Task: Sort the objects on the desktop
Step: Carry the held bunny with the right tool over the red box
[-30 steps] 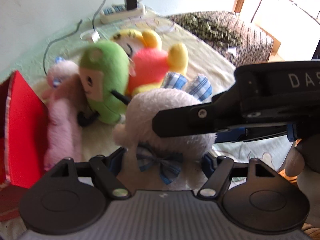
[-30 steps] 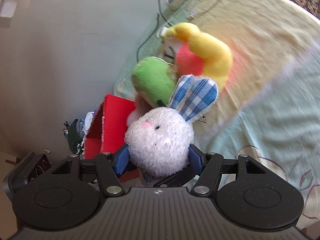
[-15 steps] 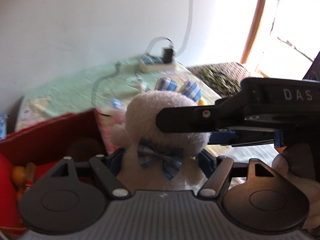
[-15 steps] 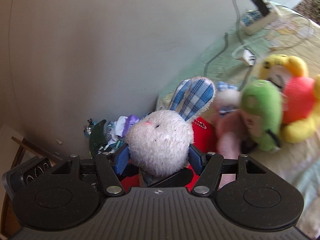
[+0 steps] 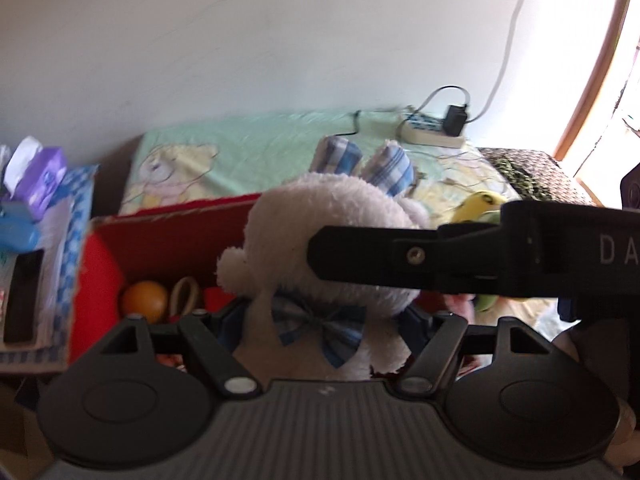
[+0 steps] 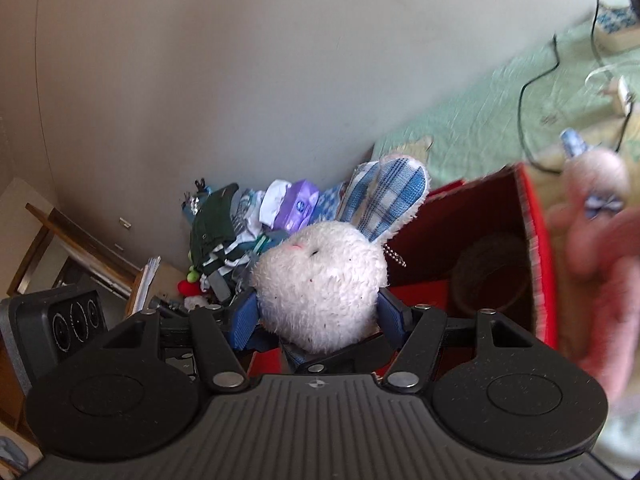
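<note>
Both grippers clamp one fluffy white plush rabbit with blue plaid ears (image 6: 320, 280); the left gripper (image 5: 316, 322) pinches its body at the checked bow, fingers closed on the fur; the right gripper (image 6: 318, 316) squeezes the round head, reaching in from three o'clock; the toy hangs above the open red cardboard box (image 5: 160, 236), beside a smooth orange ball (image 5: 144, 301) inside at nine o'clock.

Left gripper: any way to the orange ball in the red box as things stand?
Probably not. The left gripper is shut on the bunny, as is the right gripper. The ball lies exposed in the box, but the left must release first.
</note>
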A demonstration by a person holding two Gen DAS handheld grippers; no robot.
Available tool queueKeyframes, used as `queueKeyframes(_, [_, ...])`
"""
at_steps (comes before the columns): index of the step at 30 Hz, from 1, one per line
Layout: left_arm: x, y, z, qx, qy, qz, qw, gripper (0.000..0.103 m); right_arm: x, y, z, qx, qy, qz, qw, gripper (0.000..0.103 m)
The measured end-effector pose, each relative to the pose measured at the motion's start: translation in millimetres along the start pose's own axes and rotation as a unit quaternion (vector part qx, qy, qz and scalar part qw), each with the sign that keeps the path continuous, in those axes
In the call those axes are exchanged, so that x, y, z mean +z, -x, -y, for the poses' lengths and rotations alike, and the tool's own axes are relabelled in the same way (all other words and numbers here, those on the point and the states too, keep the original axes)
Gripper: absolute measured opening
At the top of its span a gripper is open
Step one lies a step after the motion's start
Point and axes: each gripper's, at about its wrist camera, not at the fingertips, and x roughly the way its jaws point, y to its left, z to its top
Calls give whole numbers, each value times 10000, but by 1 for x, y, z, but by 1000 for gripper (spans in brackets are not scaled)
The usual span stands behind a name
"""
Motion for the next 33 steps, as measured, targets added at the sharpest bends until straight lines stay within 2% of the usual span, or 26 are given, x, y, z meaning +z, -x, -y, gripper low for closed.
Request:
queueKeyframes(11, [-20,-21,-51,459,417,-312,9976,74,-8,-46,-9,148,-4,-452,9989,65])
queueKeyframes(20, [-26,-44,-82,628,571,-592,9946,74,-3,-83,3,133,-45,-849,9963,66])
queueKeyframes(26, [-27,-63,-97,604,767,-844,9916,72,2,-113,7,22,146,-1229,9923,66])
queueKeyframes(33, [-30,-72,-97,679,758,-867,9910,70,4,-126,13,-55,68,-1488,9888,66])
